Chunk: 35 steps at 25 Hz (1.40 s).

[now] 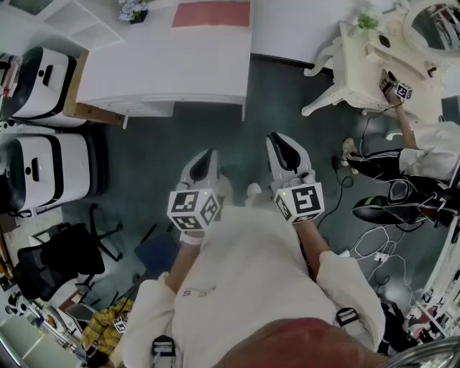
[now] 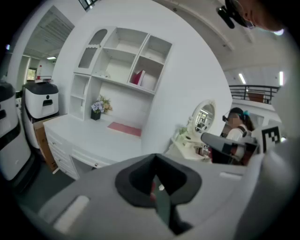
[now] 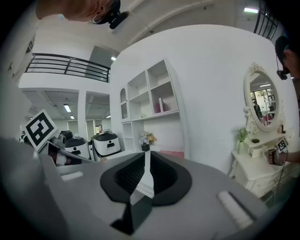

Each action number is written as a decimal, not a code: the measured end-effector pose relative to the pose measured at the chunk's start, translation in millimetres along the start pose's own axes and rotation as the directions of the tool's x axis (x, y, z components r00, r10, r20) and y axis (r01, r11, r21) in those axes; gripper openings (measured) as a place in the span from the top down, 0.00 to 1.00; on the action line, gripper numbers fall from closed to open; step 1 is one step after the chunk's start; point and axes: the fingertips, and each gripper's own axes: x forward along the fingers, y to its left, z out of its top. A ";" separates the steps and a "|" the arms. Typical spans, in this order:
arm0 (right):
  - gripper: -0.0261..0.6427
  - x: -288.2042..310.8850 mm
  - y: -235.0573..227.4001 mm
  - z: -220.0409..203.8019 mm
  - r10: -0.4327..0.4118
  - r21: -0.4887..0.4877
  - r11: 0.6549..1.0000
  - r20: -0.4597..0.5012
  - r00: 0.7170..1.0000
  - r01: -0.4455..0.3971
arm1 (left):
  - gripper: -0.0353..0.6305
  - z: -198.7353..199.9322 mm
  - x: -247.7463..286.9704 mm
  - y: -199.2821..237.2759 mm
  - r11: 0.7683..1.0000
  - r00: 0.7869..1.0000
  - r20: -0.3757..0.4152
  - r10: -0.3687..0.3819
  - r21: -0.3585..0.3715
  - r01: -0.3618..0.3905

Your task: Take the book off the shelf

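Book (image 2: 138, 77) upright on shelf (image 2: 123, 85) (leaning)

Left gripper (image 1: 206, 162) and right gripper (image 1: 283, 149) are held side by side over the dark floor (image 1: 172, 144), both pointed toward the white tabletop (image 1: 158, 68), on which a pink mat (image 1: 212, 14) and a flower pot (image 1: 134, 10) are seen at the far edge. White machines (image 1: 47, 169) are parked at left. At right, a cream vanity table (image 1: 363, 61) is seen beside a seated person (image 1: 424, 158), with cables (image 1: 377, 251) strewn on the floor.
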 end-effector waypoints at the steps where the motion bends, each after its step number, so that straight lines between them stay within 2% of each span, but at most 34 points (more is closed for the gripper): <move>1: 0.91 -8.7 3.1 -3.1 -0.004 -0.003 1.000 0.005 1.000 0.004 | 0.95 -3.5 -5.8 -6.0 1.000 1.000 0.011 -0.006 0.002 0.005; 8: 0.91 -59.2 30.2 -27.0 -0.020 -0.012 1.000 0.006 1.000 0.020 | 0.95 -39.6 -58.3 -28.6 1.000 0.999 0.046 -0.015 0.003 0.015; 14: 0.92 -85.0 44.8 -27.8 -0.020 -0.015 1.000 0.020 1.000 0.020 | 0.95 -41.7 -85.7 -39.0 0.999 0.996 0.085 -0.010 0.033 0.007; 19: 0.96 -96.3 46.2 -23.5 0.008 0.064 0.998 0.041 0.999 -0.011 | 0.95 -32.2 -96.3 -52.6 0.998 0.993 0.118 -0.015 0.057 0.009; 23: 0.97 -107.9 58.7 -18.0 0.034 0.011 0.999 0.066 0.997 -0.035 | 0.95 -35.6 -109.0 -58.6 0.998 0.992 0.129 -0.015 0.064 0.007; 30: 0.97 -109.8 36.2 -13.1 0.049 0.020 0.998 0.091 0.995 -0.051 | 0.95 -39.1 -96.8 -78.8 0.998 0.989 0.148 -0.006 0.060 -0.003; 35: 0.97 -82.6 21.5 -4.3 0.034 0.003 0.999 0.101 0.994 -0.035 | 0.95 -25.6 -82.4 -65.4 0.999 0.987 0.163 0.006 0.042 -0.013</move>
